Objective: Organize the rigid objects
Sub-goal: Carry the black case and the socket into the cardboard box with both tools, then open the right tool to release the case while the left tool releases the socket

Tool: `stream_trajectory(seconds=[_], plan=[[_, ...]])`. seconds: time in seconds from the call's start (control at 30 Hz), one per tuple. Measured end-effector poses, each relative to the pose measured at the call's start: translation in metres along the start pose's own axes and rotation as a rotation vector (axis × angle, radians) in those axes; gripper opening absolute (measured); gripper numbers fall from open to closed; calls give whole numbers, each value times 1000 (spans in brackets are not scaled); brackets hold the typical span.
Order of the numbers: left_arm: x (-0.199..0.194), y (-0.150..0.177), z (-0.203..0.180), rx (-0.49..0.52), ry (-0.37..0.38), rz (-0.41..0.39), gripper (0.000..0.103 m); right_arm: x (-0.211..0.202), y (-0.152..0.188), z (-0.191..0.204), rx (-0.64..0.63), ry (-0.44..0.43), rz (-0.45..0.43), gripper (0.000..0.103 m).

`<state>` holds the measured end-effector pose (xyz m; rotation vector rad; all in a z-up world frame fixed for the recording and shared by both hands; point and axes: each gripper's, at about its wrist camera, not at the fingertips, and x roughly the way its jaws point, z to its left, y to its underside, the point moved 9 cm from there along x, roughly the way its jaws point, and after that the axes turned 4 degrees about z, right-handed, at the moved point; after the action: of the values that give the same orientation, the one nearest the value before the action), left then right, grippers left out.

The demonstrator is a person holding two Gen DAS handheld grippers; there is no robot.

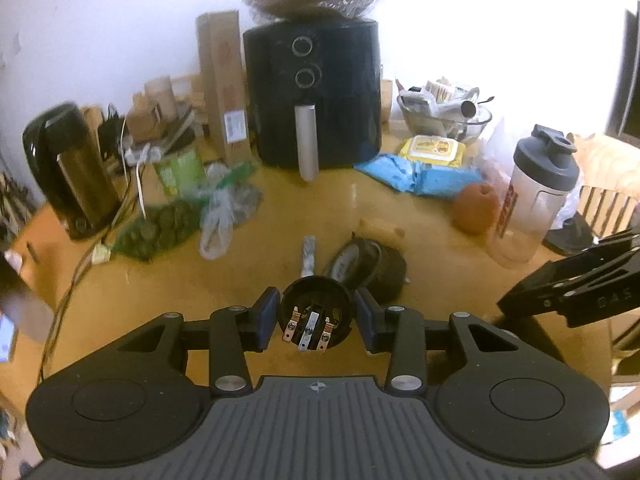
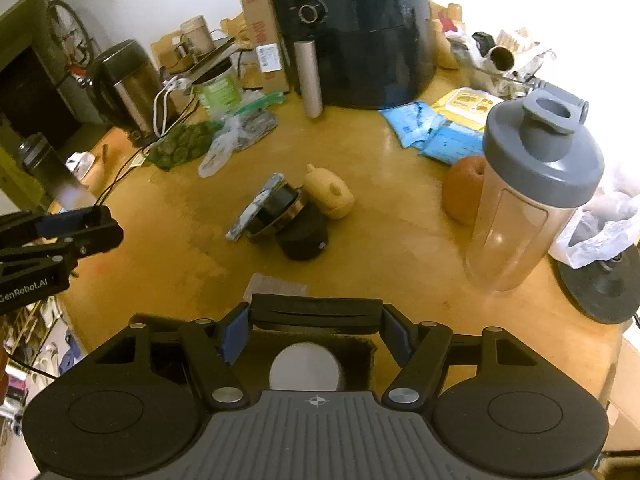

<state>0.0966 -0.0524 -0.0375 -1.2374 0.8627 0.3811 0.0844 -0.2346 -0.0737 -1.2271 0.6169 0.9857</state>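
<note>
A black plug is held pinched in the left gripper above the table, a black box is clamped at its rim by the right gripper, and a drop into it is probably called for next.

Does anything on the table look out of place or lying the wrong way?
Yes. In the table's middle, a black roll lies tipped on its side against a flat patterned piece, not upright. Near the kettle, cables trail loosely.
</note>
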Motion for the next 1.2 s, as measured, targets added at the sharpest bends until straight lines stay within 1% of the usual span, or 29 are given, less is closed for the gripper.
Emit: stream_trajectory(seconds=[0.1,0.3,0.5,0.93,1.0,1.03,1.07,1.1,1.13,1.17,1.2], plan=[[-4,11,-4,-38,24,28,40,-3,7,3,-13,-18,11,71],[-10,37,-15,-86,45,86,40,-8,25,4,-21,-45,40,71],[-14,59,-26,-110,61,135,40,-13,42,5,-34,-71,65,71],[-12,87,-34,-147,41,218,41,-13,62,14,-72,-120,119,71],[-13,88,-35,-146,43,224,44,-13,64,17,-83,-136,122,71],[-13,88,-35,-146,44,224,53,-13,64,18,-89,-144,122,71],[-14,88,-35,-146,41,220,57,-13,65,20,-95,-145,121,72],[-16,88,-35,-146,36,215,58,-12,65,21,-103,-149,123,74],[-17,88,-35,-146,33,211,59,-13,66,23,-109,-154,123,80],[-18,88,-35,-146,30,209,64,-13,66,24,-113,-154,120,89],[-18,88,-35,-147,27,209,65,-14,66,24,-115,-149,113,93]])
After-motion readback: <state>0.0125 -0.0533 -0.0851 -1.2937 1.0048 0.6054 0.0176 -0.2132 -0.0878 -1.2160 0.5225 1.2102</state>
